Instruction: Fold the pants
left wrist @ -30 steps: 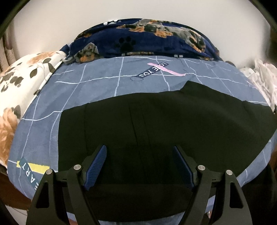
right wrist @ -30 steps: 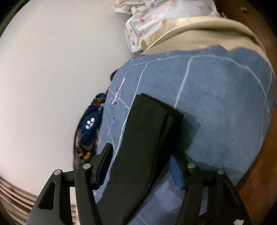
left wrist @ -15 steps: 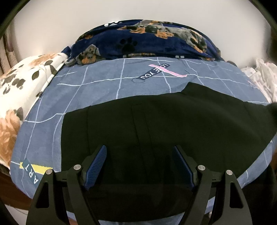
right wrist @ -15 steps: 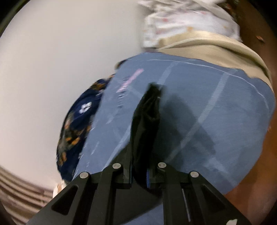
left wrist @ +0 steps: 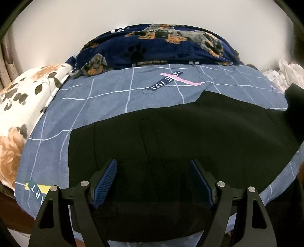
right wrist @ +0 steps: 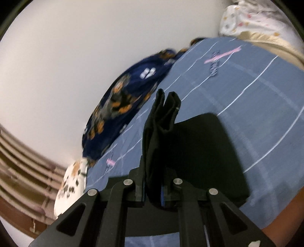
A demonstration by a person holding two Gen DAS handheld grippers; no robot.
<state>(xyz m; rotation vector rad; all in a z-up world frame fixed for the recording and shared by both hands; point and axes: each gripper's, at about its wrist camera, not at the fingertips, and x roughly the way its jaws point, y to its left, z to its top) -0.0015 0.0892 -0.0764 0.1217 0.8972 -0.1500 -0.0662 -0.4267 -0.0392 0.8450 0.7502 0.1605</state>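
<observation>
Black pants (left wrist: 171,136) lie flat across a blue grid-patterned bedsheet (left wrist: 106,98). My left gripper (left wrist: 153,180) hovers over their near edge, open, with only the cloth below between its blue pads. In the right wrist view my right gripper (right wrist: 153,191) is shut on the leg end of the pants (right wrist: 161,121), which stands up bunched above the jaws, lifted off the sheet (right wrist: 247,91). That raised end shows at the right edge of the left wrist view as a dark flap (left wrist: 294,98).
A navy dog-print blanket (left wrist: 161,47) lies along the wall behind the sheet. A floral pillow (left wrist: 20,98) is at the left, white patterned bedding (right wrist: 252,17) at the right. A brown wooden bed edge (right wrist: 285,212) borders the mattress.
My right gripper went from open around the pants' leg end to shut on it, then lifted and carried it along the bed while rolling. The left gripper stayed put.
</observation>
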